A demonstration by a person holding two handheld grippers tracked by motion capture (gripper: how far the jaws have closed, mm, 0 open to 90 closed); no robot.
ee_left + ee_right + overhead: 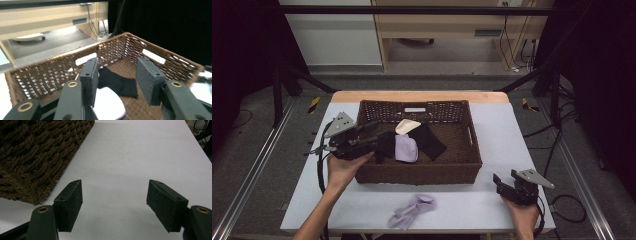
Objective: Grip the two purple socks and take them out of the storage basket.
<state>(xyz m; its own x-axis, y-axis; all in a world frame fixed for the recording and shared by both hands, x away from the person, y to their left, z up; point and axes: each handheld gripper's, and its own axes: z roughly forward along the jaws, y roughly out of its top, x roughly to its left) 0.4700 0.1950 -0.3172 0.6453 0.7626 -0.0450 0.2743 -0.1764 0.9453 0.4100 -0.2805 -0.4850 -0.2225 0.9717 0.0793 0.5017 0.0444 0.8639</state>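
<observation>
A brown wicker basket (422, 172) stands mid-table. Inside it lie a black cloth (429, 140), a lilac cloth (405, 148) and a cream cloth (407, 126). My left gripper (373, 136) hovers over the basket's left rim, pointing into it. In the left gripper view, my left gripper (117, 67) is open with nothing between the pads; the black cloth (117, 83) and a pale cloth (107, 105) lie below on the basket (45, 75) floor. My right gripper (506, 176) rests at the table's front right, and my right gripper (115, 187) is open and empty over bare table.
A second lilac cloth (412, 210) lies crumpled on the white table (492, 210) in front of the basket. In the right gripper view the basket's outer wall (32, 152) is to the left. A wooden cabinet (447, 25) stands beyond the table.
</observation>
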